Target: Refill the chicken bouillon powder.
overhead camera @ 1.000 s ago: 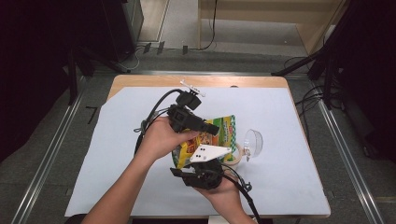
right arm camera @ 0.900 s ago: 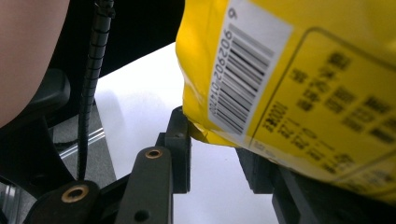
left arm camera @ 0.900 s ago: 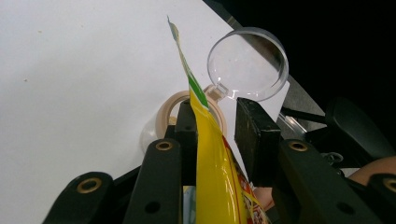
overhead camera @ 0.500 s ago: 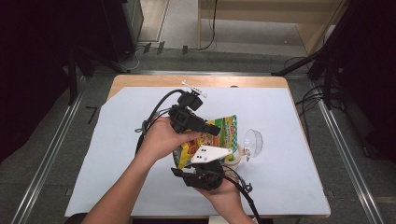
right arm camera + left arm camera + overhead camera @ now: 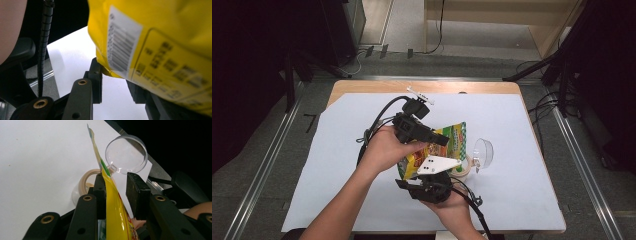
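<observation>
We have the bag (image 5: 439, 145) lifted off the sheet (image 5: 337, 165), tilted so its green top end points at the bowl (image 5: 464, 162) just beside it; the clear lid (image 5: 482, 150) lies just past the bowl. Our left gripper (image 5: 439, 140) has the bag between its jaws, one pad (image 5: 100, 192) against the foil, the other apart, so we cannot tell if it pinches; our right gripper (image 5: 432, 182) takes the bag's lower end, but whether it clamps is hidden. We judge this the pouring step; next the bag's mouth must come over the bowl and tip further.
</observation>
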`<action>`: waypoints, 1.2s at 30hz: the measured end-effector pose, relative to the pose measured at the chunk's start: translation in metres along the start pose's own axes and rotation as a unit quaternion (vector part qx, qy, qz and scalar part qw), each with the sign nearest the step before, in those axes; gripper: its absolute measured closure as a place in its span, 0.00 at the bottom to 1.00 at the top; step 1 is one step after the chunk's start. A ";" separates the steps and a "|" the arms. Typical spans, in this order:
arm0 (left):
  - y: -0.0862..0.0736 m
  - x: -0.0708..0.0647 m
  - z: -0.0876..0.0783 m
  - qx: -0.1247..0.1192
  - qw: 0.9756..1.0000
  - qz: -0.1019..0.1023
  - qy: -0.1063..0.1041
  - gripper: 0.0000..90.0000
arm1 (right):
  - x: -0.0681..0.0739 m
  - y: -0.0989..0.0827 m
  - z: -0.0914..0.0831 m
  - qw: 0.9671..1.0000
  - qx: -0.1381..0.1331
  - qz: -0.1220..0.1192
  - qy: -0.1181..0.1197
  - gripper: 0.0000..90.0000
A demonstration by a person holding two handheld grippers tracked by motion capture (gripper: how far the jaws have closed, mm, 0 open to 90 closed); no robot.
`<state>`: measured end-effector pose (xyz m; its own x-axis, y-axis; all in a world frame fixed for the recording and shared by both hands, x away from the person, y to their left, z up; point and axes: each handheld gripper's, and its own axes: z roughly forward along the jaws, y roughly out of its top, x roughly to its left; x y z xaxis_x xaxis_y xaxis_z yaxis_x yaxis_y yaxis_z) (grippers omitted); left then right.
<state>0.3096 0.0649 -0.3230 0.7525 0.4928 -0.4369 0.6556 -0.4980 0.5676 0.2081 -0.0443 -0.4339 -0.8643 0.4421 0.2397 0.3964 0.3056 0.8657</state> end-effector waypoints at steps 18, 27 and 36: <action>0.000 -0.002 -0.001 0.003 1.000 -0.009 -0.017 0.83 | -0.002 -0.002 0.001 1.000 0.002 0.007 0.005 0.78; 0.000 -0.001 -0.002 0.003 0.999 -0.013 -0.029 0.84 | -0.002 -0.003 0.002 1.000 0.002 0.010 0.007 0.80; 0.000 -0.003 -0.002 0.003 0.999 -0.020 -0.039 0.83 | -0.003 -0.004 0.003 1.000 0.003 0.008 0.005 0.80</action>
<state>0.3070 0.0651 -0.3204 0.7285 0.4558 -0.5115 0.6851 -0.4833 0.5450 0.2103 -0.0445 -0.4391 -0.8608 0.4381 0.2591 0.4128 0.3032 0.8589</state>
